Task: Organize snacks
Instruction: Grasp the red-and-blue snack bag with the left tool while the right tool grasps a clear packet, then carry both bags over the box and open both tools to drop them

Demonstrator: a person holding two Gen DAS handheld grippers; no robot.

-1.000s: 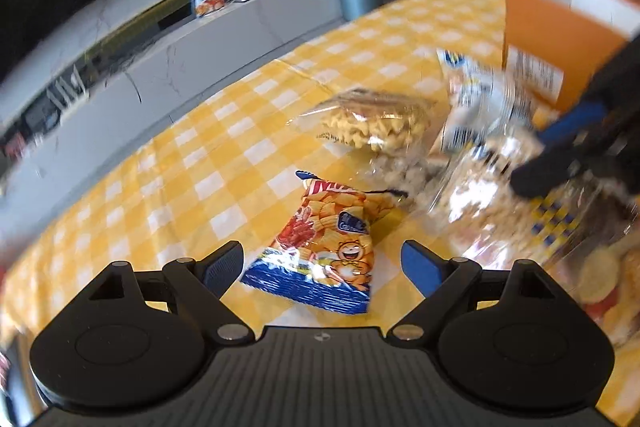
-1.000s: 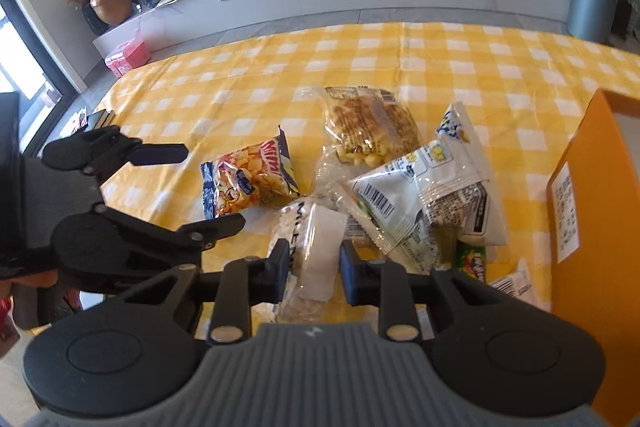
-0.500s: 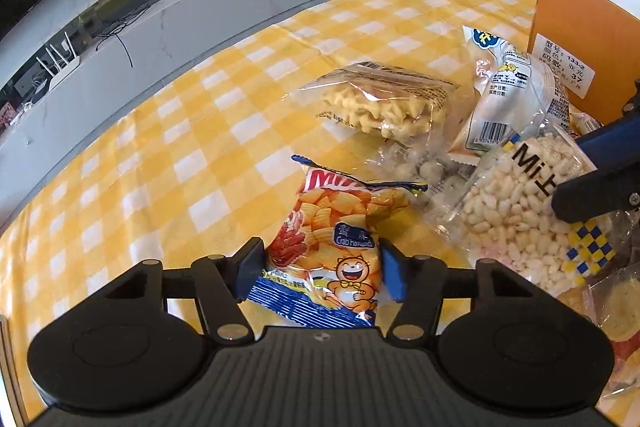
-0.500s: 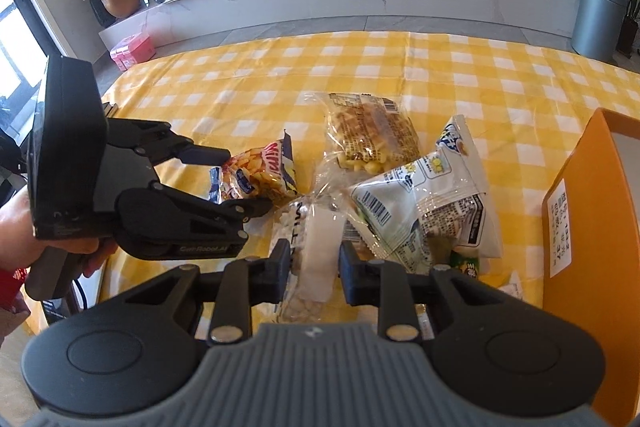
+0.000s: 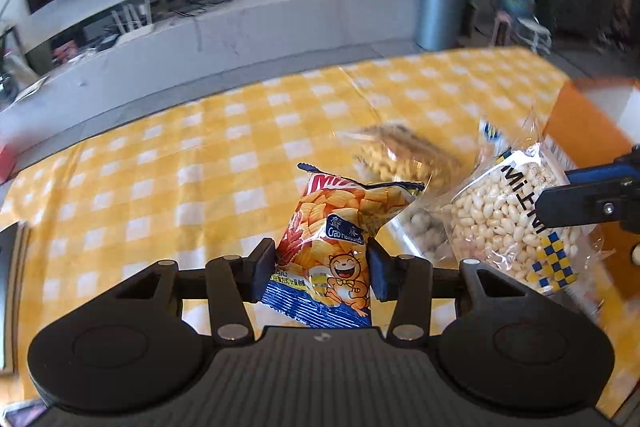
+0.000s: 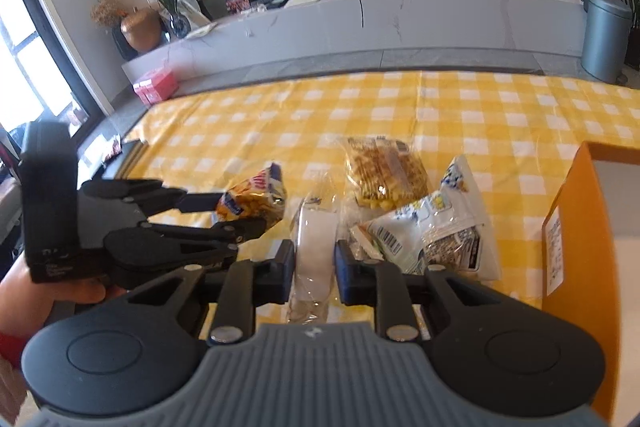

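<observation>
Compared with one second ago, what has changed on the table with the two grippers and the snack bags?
The left gripper has just been closing and now clamps the orange crab-flavour chip bag, lifting it off the yellow checked tablecloth. The right gripper kept its grip on the clear puffed-snack bag and raised it too. The waffle bag, the white bag and the orange box stayed put.

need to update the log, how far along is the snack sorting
Done: nothing that shows; what can be seen of the orange box holds no snacks. In hand: the left gripper, its jaws just closed, pinches the crab chips; the right gripper grips the clear puffed-grain bag. Both bags look lifted off the cloth. Left: the waffle bag and white packet lie on the table.
</observation>
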